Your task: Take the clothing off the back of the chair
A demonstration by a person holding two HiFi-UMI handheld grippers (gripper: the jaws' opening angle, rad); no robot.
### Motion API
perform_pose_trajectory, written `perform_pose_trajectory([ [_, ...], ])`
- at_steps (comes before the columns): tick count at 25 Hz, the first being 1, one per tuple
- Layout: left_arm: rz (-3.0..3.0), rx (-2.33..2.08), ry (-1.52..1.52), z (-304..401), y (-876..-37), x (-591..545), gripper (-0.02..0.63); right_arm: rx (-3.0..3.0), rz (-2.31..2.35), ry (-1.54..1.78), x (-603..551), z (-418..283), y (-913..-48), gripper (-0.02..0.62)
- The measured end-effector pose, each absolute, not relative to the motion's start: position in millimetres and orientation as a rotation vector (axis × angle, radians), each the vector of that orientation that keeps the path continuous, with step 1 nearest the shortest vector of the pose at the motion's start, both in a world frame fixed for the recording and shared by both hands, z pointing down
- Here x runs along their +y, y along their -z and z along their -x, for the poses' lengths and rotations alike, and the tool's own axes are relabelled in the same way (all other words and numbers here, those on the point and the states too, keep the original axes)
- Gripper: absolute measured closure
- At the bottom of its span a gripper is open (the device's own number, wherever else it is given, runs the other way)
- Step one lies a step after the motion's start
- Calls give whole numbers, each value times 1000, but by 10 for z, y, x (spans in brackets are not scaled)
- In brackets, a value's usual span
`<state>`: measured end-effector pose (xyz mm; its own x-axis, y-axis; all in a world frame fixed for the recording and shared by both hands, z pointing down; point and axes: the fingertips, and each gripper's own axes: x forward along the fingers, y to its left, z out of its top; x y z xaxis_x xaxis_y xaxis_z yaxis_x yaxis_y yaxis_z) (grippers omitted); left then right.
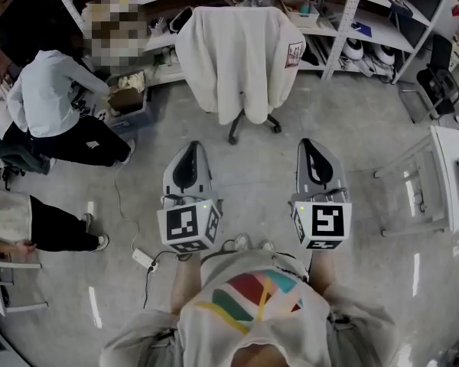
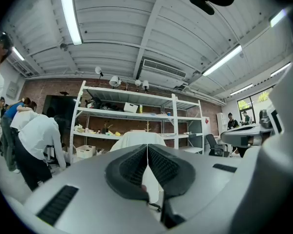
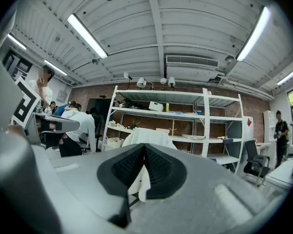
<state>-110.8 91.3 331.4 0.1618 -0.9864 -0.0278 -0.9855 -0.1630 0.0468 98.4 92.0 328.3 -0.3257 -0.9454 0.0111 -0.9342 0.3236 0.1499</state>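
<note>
The cream-white fabric garment (image 1: 237, 56) hangs draped over the back of the black swivel office chair (image 1: 234, 133). It covers the backrest fully, and its lower edge falls past the seat, so only the chair's wheeled base shows. The chair stands just before the white metal shelving (image 1: 344, 21). Bare grey concrete floor (image 1: 252, 170) lies open between the chair and both tools. The left hand-held gripper (image 1: 191, 148) and the right hand-held gripper (image 1: 309, 145) sit side by side and level, aimed at the chair, well apart from the garment. Each has its jaws pressed together on nothing. A person in a white top (image 1: 42, 90) bends over at the left. A white desk (image 1: 451, 167) edges the free floor at the right.
</note>
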Motion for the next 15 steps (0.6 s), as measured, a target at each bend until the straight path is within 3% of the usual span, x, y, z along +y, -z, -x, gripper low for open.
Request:
perform_pose_trajectory([
  [15,-2373,-1976,104,1598,-3433,737,591,-2439,-1799,167,932,-582,-3370,594],
])
